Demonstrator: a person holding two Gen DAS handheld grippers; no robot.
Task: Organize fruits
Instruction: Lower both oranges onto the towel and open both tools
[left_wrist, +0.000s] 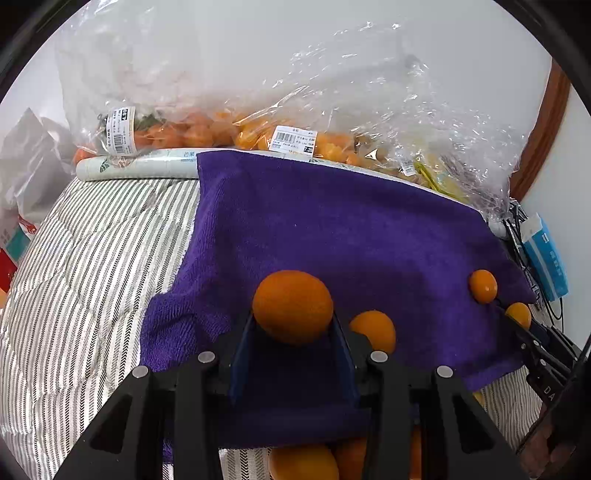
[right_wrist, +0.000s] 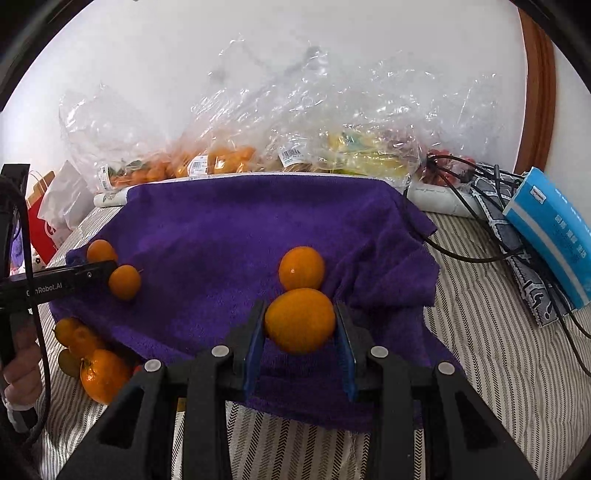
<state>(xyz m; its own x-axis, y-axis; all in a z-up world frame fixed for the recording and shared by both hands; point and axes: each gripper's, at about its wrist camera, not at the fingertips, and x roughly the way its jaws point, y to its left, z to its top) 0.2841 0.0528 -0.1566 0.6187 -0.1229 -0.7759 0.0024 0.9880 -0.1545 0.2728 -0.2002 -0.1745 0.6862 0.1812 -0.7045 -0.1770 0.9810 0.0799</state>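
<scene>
In the left wrist view, the left gripper (left_wrist: 293, 325) pinches a round orange fruit with dimpled skin (left_wrist: 292, 306). The two blue pads press on its sides, so the tongs are only part way open, as wide as the fruit. The fruit sits low over a fuzzy purple towel (left_wrist: 332, 221) spread on a striped grey and white bed cover (left_wrist: 92, 258). Another small orange fruit (left_wrist: 375, 330) lies just beside the held one, on the towel. Clear crinkly plastic bags of fruit (left_wrist: 258, 122) lean against the wall at the back.

This kind of fruit looks light and firm, but the peel is smooth and it can roll. It may squash if squeezed hard. The best place to hold it is across its fat middle, which is where the pads are.

In the right wrist view, the right gripper (right_wrist: 300, 325) pinches its own round orange fruit (right_wrist: 300, 319) the same way, part way open with pads on both sides. A second loose orange fruit (right_wrist: 301, 267) rests on the towel just behind it. On the left side of this view, the other black gripper reaches in with its fruit. A pile of orange fruits (right_wrist: 92, 354) lies on the bed cover by the towel's edge.
</scene>
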